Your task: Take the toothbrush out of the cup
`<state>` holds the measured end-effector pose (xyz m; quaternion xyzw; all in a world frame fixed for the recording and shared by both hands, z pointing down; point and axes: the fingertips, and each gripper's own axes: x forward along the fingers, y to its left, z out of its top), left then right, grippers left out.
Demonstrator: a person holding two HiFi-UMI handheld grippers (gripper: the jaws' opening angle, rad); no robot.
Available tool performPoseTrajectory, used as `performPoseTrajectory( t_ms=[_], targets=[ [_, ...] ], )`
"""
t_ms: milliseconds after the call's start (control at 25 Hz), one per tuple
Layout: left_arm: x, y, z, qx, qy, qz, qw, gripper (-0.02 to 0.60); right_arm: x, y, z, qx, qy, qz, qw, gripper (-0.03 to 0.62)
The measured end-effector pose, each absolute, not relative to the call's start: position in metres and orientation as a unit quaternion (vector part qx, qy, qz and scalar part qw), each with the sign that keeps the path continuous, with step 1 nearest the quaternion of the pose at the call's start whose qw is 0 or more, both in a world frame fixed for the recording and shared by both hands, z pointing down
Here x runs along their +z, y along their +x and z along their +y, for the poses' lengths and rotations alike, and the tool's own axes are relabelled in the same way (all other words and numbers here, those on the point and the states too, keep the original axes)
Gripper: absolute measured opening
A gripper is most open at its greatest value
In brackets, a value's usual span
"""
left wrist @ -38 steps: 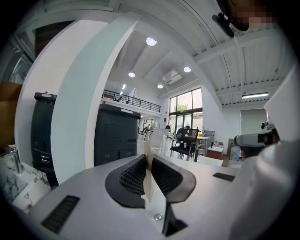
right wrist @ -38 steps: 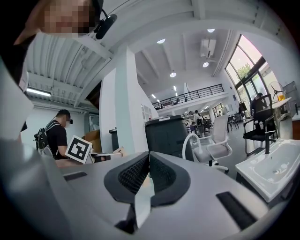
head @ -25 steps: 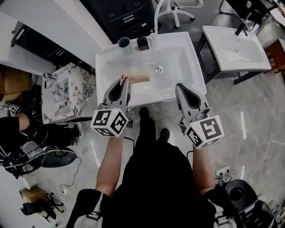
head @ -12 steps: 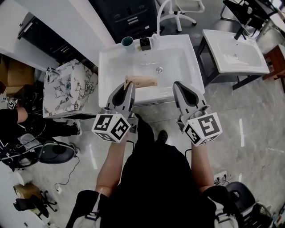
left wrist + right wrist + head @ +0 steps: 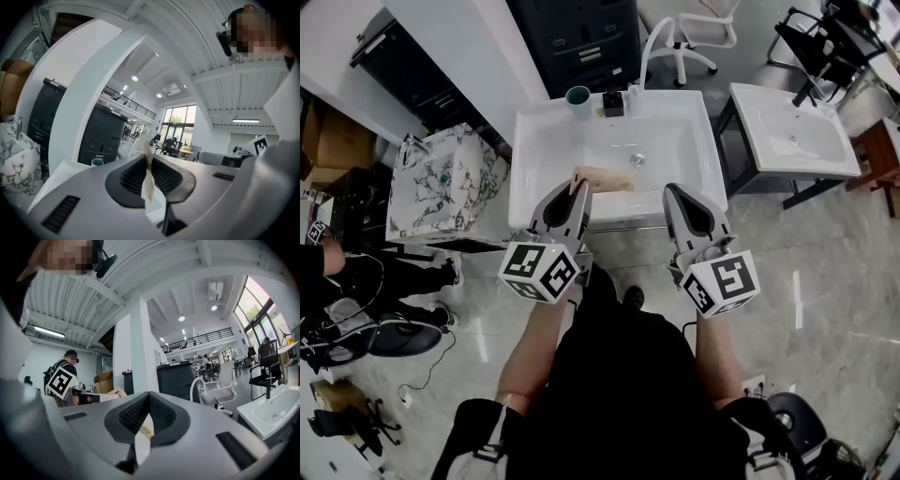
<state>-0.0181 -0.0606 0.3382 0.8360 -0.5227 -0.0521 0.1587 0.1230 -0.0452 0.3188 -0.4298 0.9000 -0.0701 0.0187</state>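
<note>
The hand-held gripper [image 5: 149,158] has its jaws closed on a thin pale pack [image 5: 148,183], seen edge-on and standing upright between the ribbed pads. The pack's far end projects beyond the jaw tips. Far left, a teal cup [image 5: 97,162] stands on the white counter [image 5: 58,173] in front of a dark cabinet [image 5: 101,138]. A marbled cabinet [image 5: 14,159] is at the left edge.
</note>
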Motion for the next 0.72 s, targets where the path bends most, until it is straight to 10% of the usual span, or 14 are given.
performPoseTrajectory(
  t_ms=[720],
  targets=[
    [0.335, -0.018, -0.060, -0.048, 0.844, -0.513, 0.149, 0.048, 0.320, 0.113, -0.034, -0.062, -0.429, 0.901, 0.005, 0.031]
  ],
)
